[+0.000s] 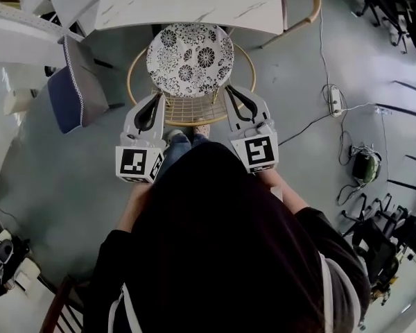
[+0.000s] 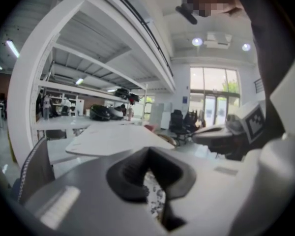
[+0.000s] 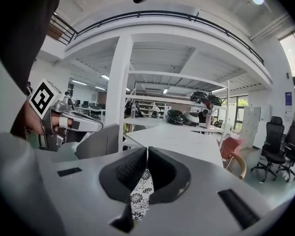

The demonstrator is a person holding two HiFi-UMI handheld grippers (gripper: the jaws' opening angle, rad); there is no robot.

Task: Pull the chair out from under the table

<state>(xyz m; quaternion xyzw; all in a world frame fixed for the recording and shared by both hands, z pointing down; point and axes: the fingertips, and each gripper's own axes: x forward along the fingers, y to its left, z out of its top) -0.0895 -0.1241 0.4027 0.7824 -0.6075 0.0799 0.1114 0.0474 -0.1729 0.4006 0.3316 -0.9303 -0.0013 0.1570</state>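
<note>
The chair has a round black-and-white floral cushion (image 1: 191, 57) and a gold wire back (image 1: 189, 109). Its front is tucked under the white marble table (image 1: 194, 2). My left gripper (image 1: 154, 99) is over the left end of the back rail and my right gripper (image 1: 234, 92) over the right end. Both are shut, with nothing visible between the pads. In the left gripper view the shut jaws of the left gripper (image 2: 148, 168) leave a slit that shows the cushion (image 2: 153, 196). The right gripper (image 3: 146, 163) shows the cushion (image 3: 140, 193) the same way, with the table (image 3: 182, 139) beyond.
A grey and blue chair (image 1: 73, 89) stands to the left of the table. A wooden chair (image 1: 301, 9) is at the table's right corner. A power strip (image 1: 335, 101) and cables lie on the floor to the right. My feet (image 1: 184, 141) are just behind the chair.
</note>
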